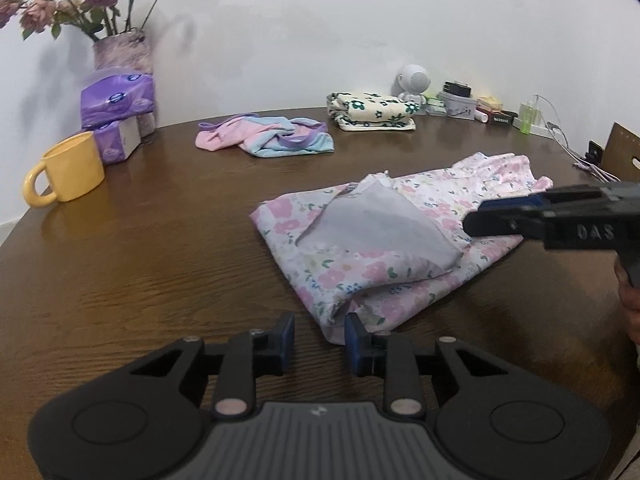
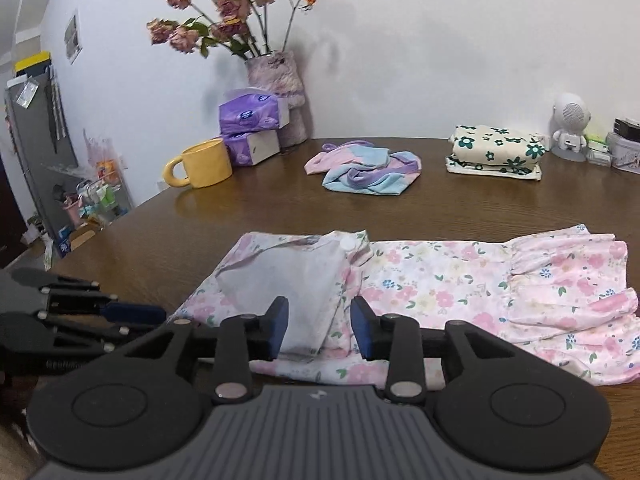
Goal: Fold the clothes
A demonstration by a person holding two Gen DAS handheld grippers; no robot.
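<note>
Floral dress (image 1: pixel 384 240), pink-flowered, partly folded, spread on dark wood-grain table (image 1: pixel 140 280) right of centre in the left wrist view, one flap turned back to show grey lining. Left gripper (image 1: pixel 320 334) low at the near edge, jaws a narrow way apart, nothing between the pads, dress corner just beyond the right finger. Right gripper (image 1: pixel 480 220) reaching in from the right above the dress, seen side-on, gap not readable from here. Farther back: crumpled pink-and-blue garment (image 1: pixel 266 136), folded cream stack with green flowers (image 1: pixel 370 112), yellow mug (image 1: pixel 66 170), purple tissue packs (image 1: pixel 116 108), vase of dried roses (image 1: pixel 124 50), small white robot figure (image 1: pixel 412 82) and boxes against a plain white wall. From the right wrist view, dress (image 2: pixel 460 280) stretched across the near table (image 2: pixel 260 208), frilled hem to the right, grey flap to the left. Right gripper (image 2: pixel 320 326) over the near edge, jaws partly parted, folded edge lying in the gap but not pinched. Left gripper (image 2: pixel 132 314) at far left, just off the cloth. Grey shelf unit (image 2: pixel 36 140) with clutter beyond the table's left end; same mug (image 2: pixel 204 164), tissue packs (image 2: pixel 252 120), vase (image 2: pixel 276 72), garment (image 2: pixel 364 168) and cream stack (image 2: pixel 496 148) along the back.
</note>
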